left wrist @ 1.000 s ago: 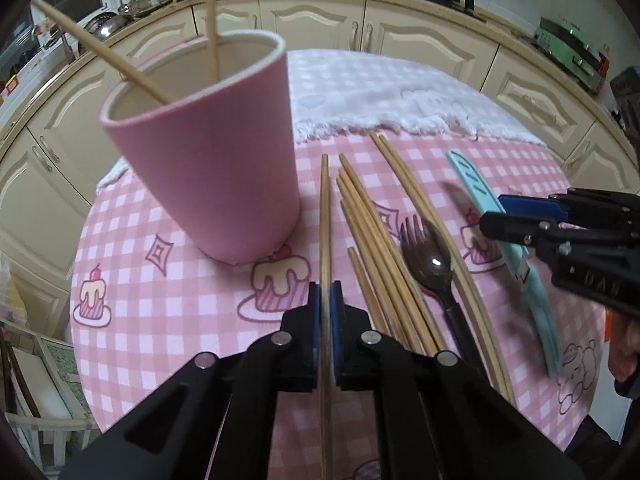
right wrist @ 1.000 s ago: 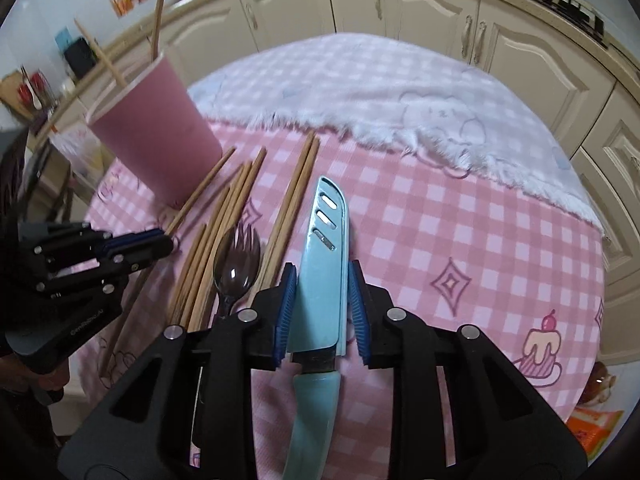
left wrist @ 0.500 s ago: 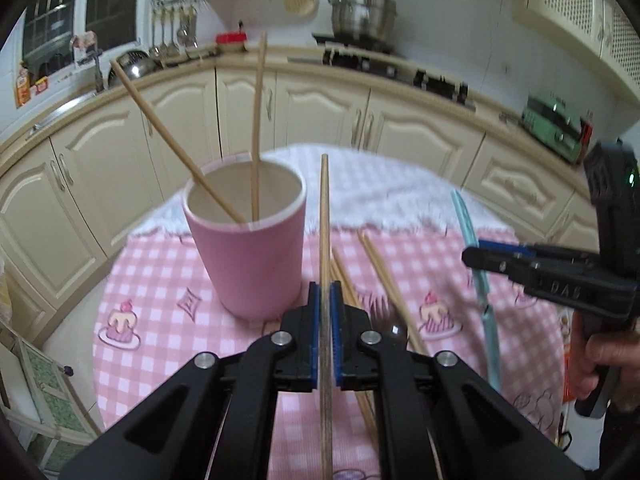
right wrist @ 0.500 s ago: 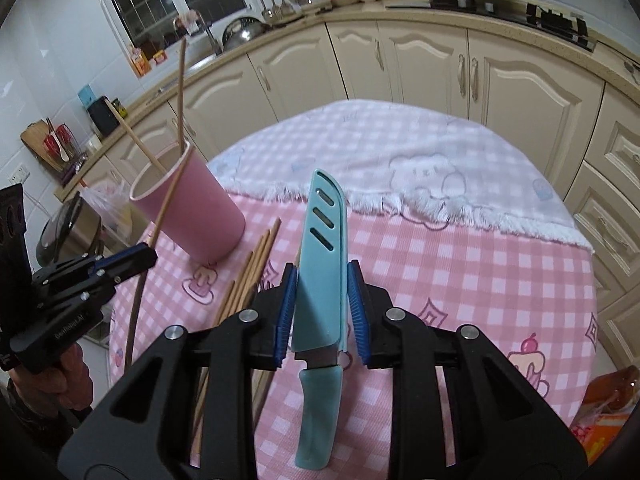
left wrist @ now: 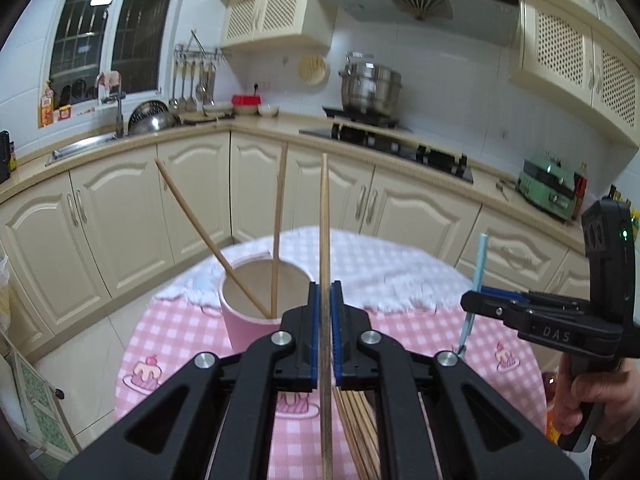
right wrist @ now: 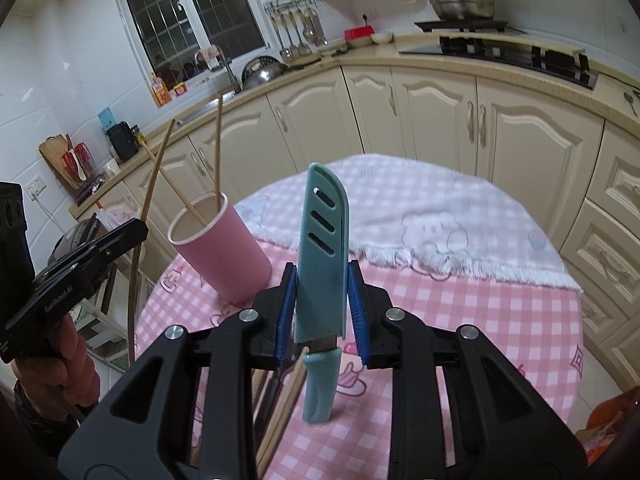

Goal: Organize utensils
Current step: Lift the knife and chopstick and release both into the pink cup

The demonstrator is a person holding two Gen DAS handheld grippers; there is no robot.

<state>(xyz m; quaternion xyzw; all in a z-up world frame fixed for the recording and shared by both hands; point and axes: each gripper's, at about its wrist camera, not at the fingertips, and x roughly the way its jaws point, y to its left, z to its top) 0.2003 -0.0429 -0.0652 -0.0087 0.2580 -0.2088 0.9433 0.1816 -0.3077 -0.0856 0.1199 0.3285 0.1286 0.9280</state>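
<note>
While two chopsticks point(left wrist: 276, 232) stand in pink cup point(left wrist: 248, 320) on tabletop point(right wrist: 460, 312), task partly done. Left claw point(left wrist: 325, 320) clamped on third chopstick point(left wrist: 325, 220); right claw point(right wrist: 320, 316) clamped on sheathed knife point(right wrist: 322, 248), both aloft. Chopstick bundle point(left wrist: 356, 420), dark utensil remain on tabletop.

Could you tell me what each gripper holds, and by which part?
Left gripper: a chopstick, clamped mid-length. Right gripper: the sheathed knife, gripped across the sheath near the handle.

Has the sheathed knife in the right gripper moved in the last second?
Yes. The knife was flat on the table; the right gripper has lifted it upright.
</note>
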